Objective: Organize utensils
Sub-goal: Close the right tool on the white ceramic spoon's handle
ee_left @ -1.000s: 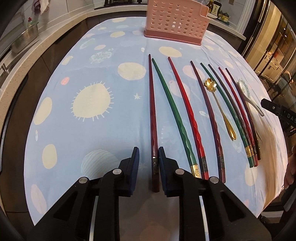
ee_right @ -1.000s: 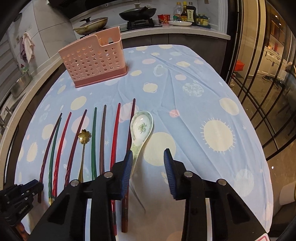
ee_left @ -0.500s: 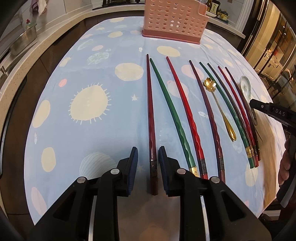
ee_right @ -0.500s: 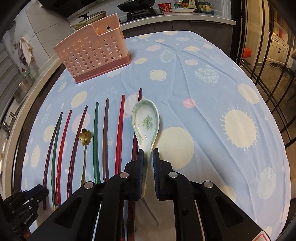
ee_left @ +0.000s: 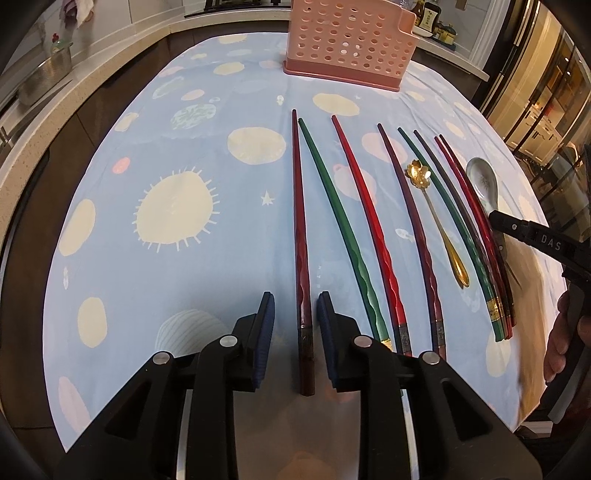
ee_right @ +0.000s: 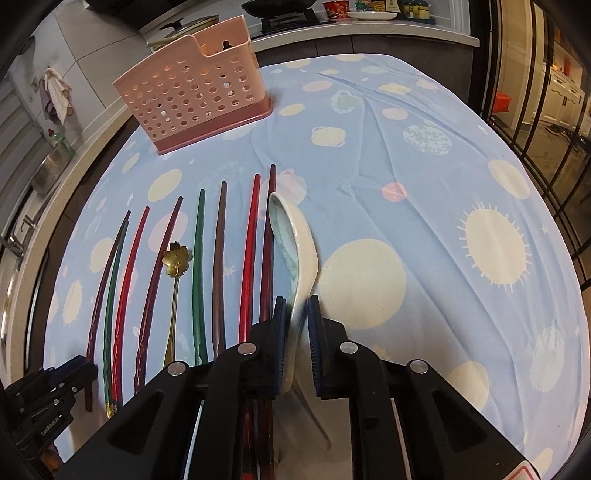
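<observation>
Several red, green and dark chopsticks lie side by side on the blue tablecloth (ee_left: pixel 155 155), with a gold flower spoon (ee_left: pixel 436 218) among them. My left gripper (ee_left: pixel 295 314) is open, its jaws on either side of the thick end of the leftmost dark red chopstick (ee_left: pixel 300 236), not touching it. My right gripper (ee_right: pixel 295 314) is shut on the handle of the white ceramic spoon (ee_right: pixel 295 240), which is tilted on its side above the cloth. The spoon (ee_left: pixel 482 181) also shows in the left wrist view. The pink perforated utensil holder (ee_right: pixel 192 103) stands at the far side; it also shows in the left wrist view (ee_left: pixel 351 40).
A kitchen counter with pans and bottles (ee_right: pixel 373 7) runs behind the table. A metal pot (ee_left: pixel 44 74) sits on the counter at left. Dark railing bars (ee_right: pixel 546 122) stand to the right of the table. The gold spoon (ee_right: pixel 176 269) lies between chopsticks.
My right gripper closed on the ceramic spoon's handle and lifted it, tilting it onto its side. My left gripper stayed open around the dark red chopstick's end.
</observation>
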`<control>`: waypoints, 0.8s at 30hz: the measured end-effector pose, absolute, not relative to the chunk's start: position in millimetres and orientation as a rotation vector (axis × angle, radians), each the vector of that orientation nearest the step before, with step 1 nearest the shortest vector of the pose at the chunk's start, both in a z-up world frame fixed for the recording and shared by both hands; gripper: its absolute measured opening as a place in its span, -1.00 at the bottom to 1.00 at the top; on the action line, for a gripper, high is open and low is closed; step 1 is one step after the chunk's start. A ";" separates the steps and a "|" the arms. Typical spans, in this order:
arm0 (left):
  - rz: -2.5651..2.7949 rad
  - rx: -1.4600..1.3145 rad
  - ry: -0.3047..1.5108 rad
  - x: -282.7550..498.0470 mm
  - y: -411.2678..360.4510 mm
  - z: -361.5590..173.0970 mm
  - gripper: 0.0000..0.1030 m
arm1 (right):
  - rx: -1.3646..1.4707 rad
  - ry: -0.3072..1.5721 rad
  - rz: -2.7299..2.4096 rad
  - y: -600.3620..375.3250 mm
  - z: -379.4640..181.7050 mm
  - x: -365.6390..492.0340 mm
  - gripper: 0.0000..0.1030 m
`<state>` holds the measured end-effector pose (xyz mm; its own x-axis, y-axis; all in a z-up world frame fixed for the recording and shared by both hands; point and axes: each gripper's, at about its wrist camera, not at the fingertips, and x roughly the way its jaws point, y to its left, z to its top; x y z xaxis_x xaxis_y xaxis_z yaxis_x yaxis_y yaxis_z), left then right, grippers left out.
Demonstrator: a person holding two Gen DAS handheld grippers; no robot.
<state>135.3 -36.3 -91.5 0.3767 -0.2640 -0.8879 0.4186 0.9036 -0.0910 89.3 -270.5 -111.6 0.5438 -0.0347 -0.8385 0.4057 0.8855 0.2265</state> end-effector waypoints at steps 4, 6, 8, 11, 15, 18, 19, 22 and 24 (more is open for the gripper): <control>-0.447 0.141 1.105 134.5 -33.6 -91.1 -0.55 | 0.418 0.955 -0.273 -269.0 -112.6 81.2 -0.80; -0.450 0.134 1.107 132.9 -32.3 -90.8 -0.55 | 0.422 0.956 -0.277 -269.2 -112.2 76.7 -0.81; -0.454 0.128 1.110 130.5 -30.3 -90.5 -0.56 | 0.423 0.958 -0.281 -269.0 -111.3 71.5 -0.82; -0.461 0.119 1.120 124.9 -27.2 -90.0 -0.55 | 0.423 0.960 -0.287 -267.8 -110.7 62.8 -0.83; -0.467 0.109 1.123 115.5 -22.0 -90.4 -0.62 | 0.424 0.960 -0.293 -265.4 -110.4 51.1 -0.83; -0.468 0.097 1.125 111.5 -18.0 -91.1 -0.83 | 0.426 0.957 -0.300 -263.9 -110.2 42.7 -0.83; -0.468 0.094 1.125 110.4 -16.7 -91.5 -0.87 | 0.427 0.955 -0.302 -263.4 -109.8 39.8 -0.83; -0.477 0.091 1.113 107.4 -15.2 -92.0 -0.87 | 0.425 0.951 -0.307 -261.6 -108.7 32.1 -0.83; -0.478 0.099 1.108 106.5 -15.5 -91.1 -0.87 | 0.425 0.945 -0.307 -260.6 -106.3 27.1 -0.84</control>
